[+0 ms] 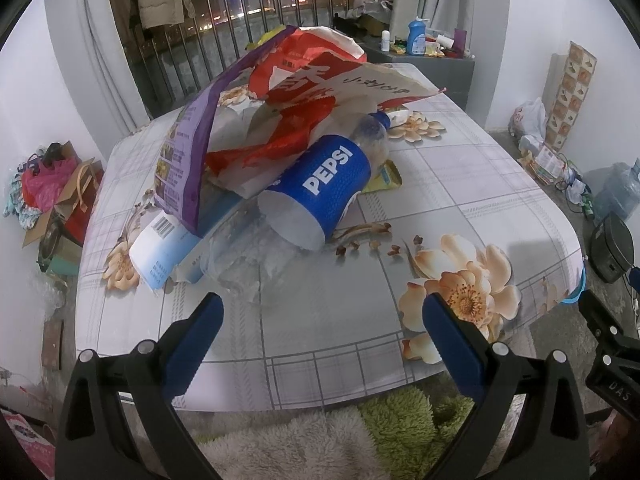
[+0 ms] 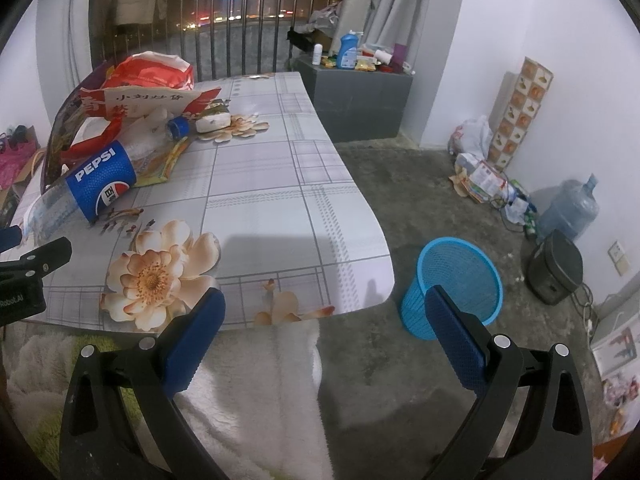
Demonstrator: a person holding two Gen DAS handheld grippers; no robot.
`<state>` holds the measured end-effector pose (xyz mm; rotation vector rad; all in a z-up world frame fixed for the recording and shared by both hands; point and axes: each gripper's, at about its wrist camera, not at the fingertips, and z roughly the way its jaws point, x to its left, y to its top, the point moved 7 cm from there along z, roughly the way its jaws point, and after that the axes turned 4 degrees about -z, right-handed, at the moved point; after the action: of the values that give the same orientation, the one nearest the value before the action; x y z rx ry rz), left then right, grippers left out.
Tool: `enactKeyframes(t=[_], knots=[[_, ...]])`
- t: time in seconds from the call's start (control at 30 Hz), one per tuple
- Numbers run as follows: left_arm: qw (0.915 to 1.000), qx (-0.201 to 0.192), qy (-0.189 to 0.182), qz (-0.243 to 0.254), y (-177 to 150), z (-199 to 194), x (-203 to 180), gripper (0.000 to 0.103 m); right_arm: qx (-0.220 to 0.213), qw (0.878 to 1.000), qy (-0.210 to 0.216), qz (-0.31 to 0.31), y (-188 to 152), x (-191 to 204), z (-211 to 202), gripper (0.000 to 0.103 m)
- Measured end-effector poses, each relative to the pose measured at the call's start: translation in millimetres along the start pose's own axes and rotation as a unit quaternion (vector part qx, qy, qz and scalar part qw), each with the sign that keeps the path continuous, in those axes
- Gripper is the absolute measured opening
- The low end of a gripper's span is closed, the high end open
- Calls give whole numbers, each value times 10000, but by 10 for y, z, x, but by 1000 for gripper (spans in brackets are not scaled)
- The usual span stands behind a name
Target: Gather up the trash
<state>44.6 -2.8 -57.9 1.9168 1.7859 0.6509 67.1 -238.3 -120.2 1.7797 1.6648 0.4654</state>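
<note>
A pile of trash lies on the floral table [image 1: 460, 184]: an empty Pepsi bottle [image 1: 332, 184] on its side, a red and white bag [image 1: 316, 80], a purple packet [image 1: 188, 152], a white and blue carton [image 1: 160, 248] and a yellow wrapper [image 1: 386, 178]. My left gripper [image 1: 322, 316] is open and empty, just short of the bottle's base. My right gripper [image 2: 324, 312] is open and empty at the table's near edge. The Pepsi bottle [image 2: 96, 188] and the red bag [image 2: 148, 76] show at its left. A blue mesh bin [image 2: 456, 284] stands on the floor by the table corner.
A grey cabinet [image 2: 360, 96] with bottles stands behind the table. Bags and papers [image 2: 480, 172], a water jug [image 2: 568, 208] and a black heater [image 2: 556, 268] line the right wall. Fluffy white and green fabric [image 2: 256, 392] lies below the table's near edge.
</note>
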Motion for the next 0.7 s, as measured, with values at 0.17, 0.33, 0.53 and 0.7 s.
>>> enactKeyframes(t=[0.17, 0.33, 0.53, 0.7], knots=[[10000, 3, 0, -2, -3, 5, 3, 97, 0, 10000, -4, -4, 4, 0, 3, 95], [10000, 3, -1, -1, -5, 7, 5, 97, -2, 10000, -4, -4, 6, 1, 6, 95], [10000, 1, -9, 4, 1, 5, 0, 97, -4, 10000, -2, -3, 8, 3, 9, 95], [9999, -18, -99, 9, -24, 9, 9, 97, -16, 10000, -23, 54, 22, -10, 22, 95]])
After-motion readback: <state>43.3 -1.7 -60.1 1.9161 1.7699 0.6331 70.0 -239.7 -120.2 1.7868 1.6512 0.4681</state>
